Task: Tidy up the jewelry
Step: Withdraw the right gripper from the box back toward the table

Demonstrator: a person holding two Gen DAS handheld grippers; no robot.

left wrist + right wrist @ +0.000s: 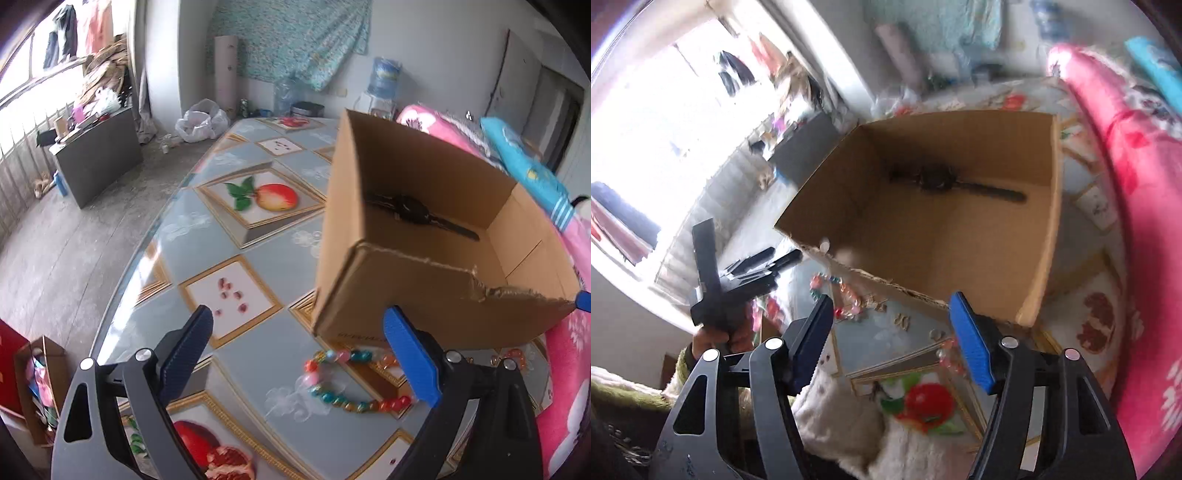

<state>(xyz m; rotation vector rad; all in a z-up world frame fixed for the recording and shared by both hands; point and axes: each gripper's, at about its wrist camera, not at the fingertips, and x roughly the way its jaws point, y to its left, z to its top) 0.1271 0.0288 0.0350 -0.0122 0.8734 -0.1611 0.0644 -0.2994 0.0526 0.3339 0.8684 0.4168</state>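
Jewelry here means a beaded bracelet lying on the fruit-print tabletop, touching the near wall of the cardboard box, at six o'clock of it. A dark wristwatch already lies inside the box. The beads look light, slippery and floppy; pinching across one strand seems safest. The left gripper stands wide open and empty above the bracelet. The right gripper is half-spread, gripping nothing.

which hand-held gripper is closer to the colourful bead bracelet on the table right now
Left. The left hand-held gripper hangs open just above the colourful bead bracelet, which lies between its fingers. The right hand-held gripper is farther back, open, near the brown cardboard box.
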